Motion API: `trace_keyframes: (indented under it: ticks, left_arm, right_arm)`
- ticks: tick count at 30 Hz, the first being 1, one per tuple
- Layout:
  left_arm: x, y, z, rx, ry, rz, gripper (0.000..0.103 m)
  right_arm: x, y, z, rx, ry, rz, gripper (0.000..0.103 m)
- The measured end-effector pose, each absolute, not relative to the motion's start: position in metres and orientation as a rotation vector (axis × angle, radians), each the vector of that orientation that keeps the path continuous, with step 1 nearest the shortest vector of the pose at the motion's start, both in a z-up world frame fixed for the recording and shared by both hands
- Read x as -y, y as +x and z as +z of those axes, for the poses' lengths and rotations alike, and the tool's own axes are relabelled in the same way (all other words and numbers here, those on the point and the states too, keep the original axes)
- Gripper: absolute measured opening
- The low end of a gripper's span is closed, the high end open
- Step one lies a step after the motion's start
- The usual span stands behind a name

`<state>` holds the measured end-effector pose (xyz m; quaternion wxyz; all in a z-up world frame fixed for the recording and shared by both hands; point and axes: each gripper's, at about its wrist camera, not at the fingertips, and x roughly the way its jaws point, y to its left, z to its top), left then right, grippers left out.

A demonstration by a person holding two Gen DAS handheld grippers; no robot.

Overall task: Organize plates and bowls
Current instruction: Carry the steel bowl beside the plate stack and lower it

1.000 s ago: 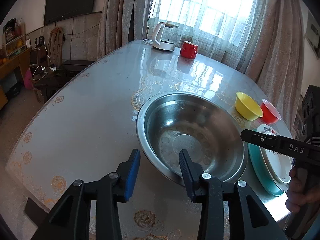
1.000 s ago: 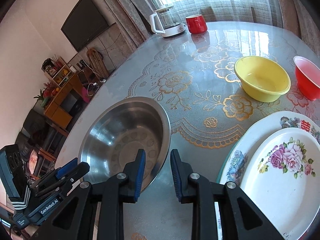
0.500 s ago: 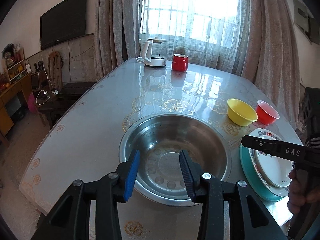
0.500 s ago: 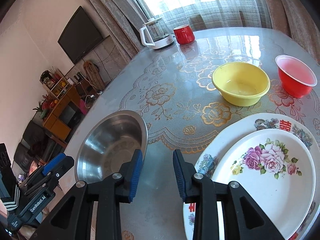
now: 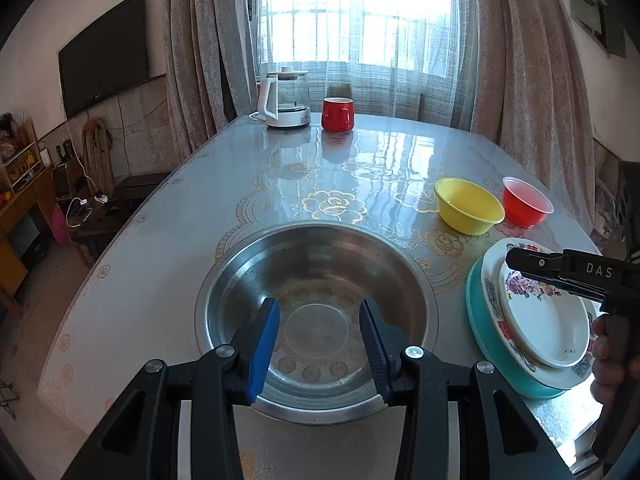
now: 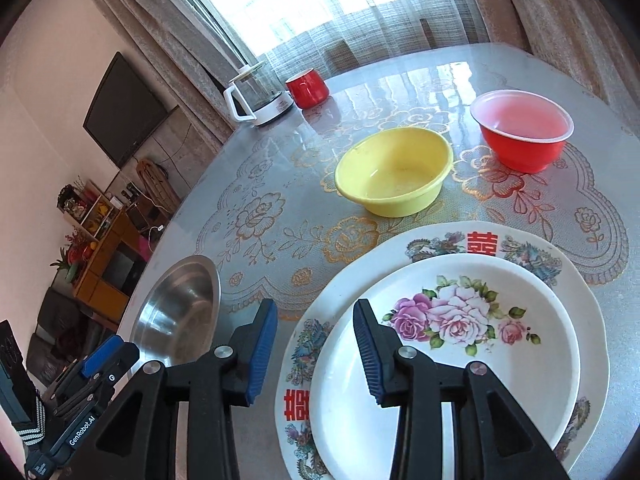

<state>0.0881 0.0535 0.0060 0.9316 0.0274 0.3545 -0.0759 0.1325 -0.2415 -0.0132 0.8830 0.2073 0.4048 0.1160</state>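
The wide stainless steel basin [image 5: 316, 312] sits near the front edge of the desk [image 5: 168, 240], empty, and everything else is placed off it. Just to its right stands a pile of three plates: a small white rose-patterned plate [image 6: 452, 356] on a larger white plate with red characters [image 6: 532, 248], both on a teal plate [image 5: 476, 320]. Beyond that pile, a yellow plastic bowl [image 6: 394, 178] and a red plastic bowl [image 6: 522, 136] stand apart, not nested.

So the plates look gathered; the bowls are, I'd judge, what remains.

The left tongs [image 5: 318, 340] hang parted over the basin, gripping nothing. The right tongs [image 6: 316, 350] have just been opening and hover bare over the pile's near rim.

Only the left view reveals the teal plate; the right view shows the plate patterns clearly.
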Motion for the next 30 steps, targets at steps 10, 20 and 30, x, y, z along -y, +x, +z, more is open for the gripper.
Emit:
trace_keyframes:
  ticks: [10, 20, 30]
  left_arm:
    - [-0.030, 0.088, 0.010, -0.684, 0.152, -0.169, 0.043]
    - [-0.006, 0.088, 0.012, -0.658, 0.231, -0.204, 0.043]
    - [0.019, 0.097, 0.009, -0.673, 0.267, -0.246, 0.046]
  right_arm:
    - [0.266, 0.130, -0.019, -0.838, 0.468, 0.193, 0.040]
    - [0.285, 0.129, -0.023, -0.833, 0.496, 0.161, 0.040]
    - [0.305, 0.128, -0.029, -0.833, 0.535, 0.129, 0.040]
